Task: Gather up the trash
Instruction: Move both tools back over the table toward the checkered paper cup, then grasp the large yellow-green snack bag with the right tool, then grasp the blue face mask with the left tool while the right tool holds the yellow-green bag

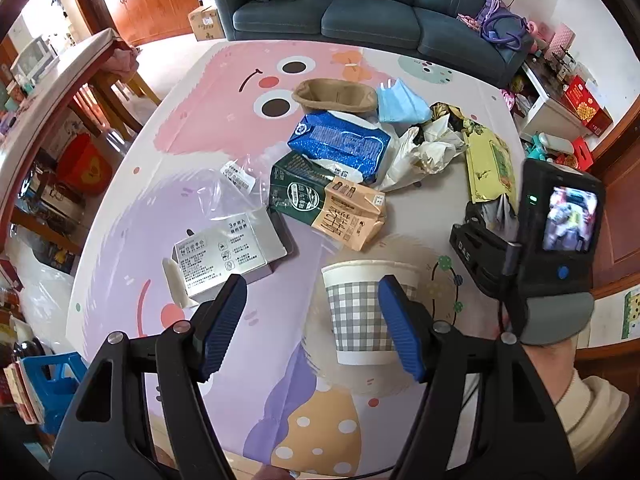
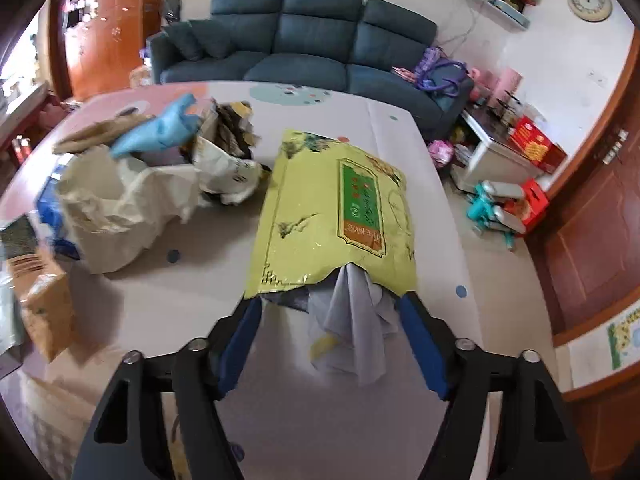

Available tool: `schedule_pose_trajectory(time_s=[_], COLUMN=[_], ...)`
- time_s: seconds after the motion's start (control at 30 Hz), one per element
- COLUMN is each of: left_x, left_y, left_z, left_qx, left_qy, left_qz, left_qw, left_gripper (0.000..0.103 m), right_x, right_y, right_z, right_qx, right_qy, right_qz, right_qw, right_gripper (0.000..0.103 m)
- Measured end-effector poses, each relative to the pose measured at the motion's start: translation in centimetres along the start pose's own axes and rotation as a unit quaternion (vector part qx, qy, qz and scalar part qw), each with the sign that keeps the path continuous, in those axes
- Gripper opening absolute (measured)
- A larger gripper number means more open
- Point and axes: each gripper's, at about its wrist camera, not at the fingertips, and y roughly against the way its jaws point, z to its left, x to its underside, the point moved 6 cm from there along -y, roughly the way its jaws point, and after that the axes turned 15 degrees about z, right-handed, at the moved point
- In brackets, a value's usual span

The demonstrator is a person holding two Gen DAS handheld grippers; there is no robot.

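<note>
My right claw [image 2: 328, 336] apart, straddling grey rag at mouth of yellow bag [image 2: 332, 216] on tabletop [image 2: 432, 184]; contact unclear; left claw [image 1: 312, 328] apart beside checked cup [image 1: 360, 312]; next: I close right on bag.

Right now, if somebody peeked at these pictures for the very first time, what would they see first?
Probably the heap of trash in the middle of the cartoon-printed table mat: a shiny blue bag, a green and tan carton and a blue face mask. Closer in, a checked paper cup stands upright by the open left gripper. The open right gripper reaches for a yellow-green bag with grey plastic spilling out.
</note>
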Motion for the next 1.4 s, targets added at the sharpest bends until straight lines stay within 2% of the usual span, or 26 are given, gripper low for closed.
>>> schedule_pose_trajectory(time_s=[0.1,0.23,0.33,0.5,0.63,0.87,0.97,1.07,1.1,1.13,1.2,1.33,1.4], left_x=[-0.1,-0.2,-0.3,-0.3,-0.2,-0.3,-0.2,0.0,0.0,0.1,0.3,0.4,0.5], left_y=[-0.1,-0.4,-0.6,-1.1,-1.4,-1.2,-1.3,-1.6,-1.6,-1.7,-1.9,-2.1,-2.1], left_z=[0.0,-0.2,-0.6,-1.3,-1.7,-1.1,-0.7,-0.4,-0.4,-0.3,-0.2,-0.4,-0.5], left_qx=[0.003,0.007,0.010,0.020,0.024,0.032,0.034,0.033,0.033,0.034,0.035,0.035,0.034], left_qy=[0.004,0.011,0.013,0.016,0.018,0.038,0.046,0.051,0.052,0.054,0.056,0.056,0.054], left_qz=[0.000,0.005,0.004,0.009,0.010,0.008,0.010,0.014,0.015,0.016,0.018,0.019,0.018], left_qw=[1.0000,0.9999,0.9999,0.9996,0.9995,0.9987,0.9983,0.9981,0.9980,0.9978,0.9976,0.9976,0.9978], left_gripper=[0.065,0.065,0.065,0.065,0.065,0.065,0.065,0.065,0.065,0.065,0.065,0.065,0.065], right_x=[-0.2,-0.9,-1.9,-3.3,-3.1,-2.9,-3.7,-3.5,-3.5,-3.6,-3.5,-3.2,-3.0], right_y=[0.9,1.3,0.7,-0.6,-1.6,-4.3,-5.1,-5.1,-5.1,-5.0,-4.7,-4.3,-4.0], right_z=[-1.7,-4.5,-6.5,-10.3,-10.2,-6.9,-5.4,-4.4,-4.1,-4.0,-3.5,-3.9,-4.1], right_qx=[-0.051,-0.123,-0.184,-0.239,-0.230,-0.177,-0.138,-0.099,-0.088,-0.089,-0.096,-0.116,-0.144], right_qy=[0.000,-0.017,-0.040,-0.100,-0.109,-0.077,-0.054,-0.034,-0.021,-0.016,-0.004,-0.004,-0.006], right_qz=[-0.007,0.010,0.029,0.072,0.098,0.128,0.117,0.105,0.094,0.087,0.076,0.065,0.067], right_qw=[0.999,0.992,0.982,0.963,0.962,0.973,0.982,0.989,0.991,0.992,0.992,0.991,0.987], right_gripper=[0.080,0.083,0.084,0.085,0.085,0.083,0.081,0.071,0.063,0.052,0.043,0.039,0.038])
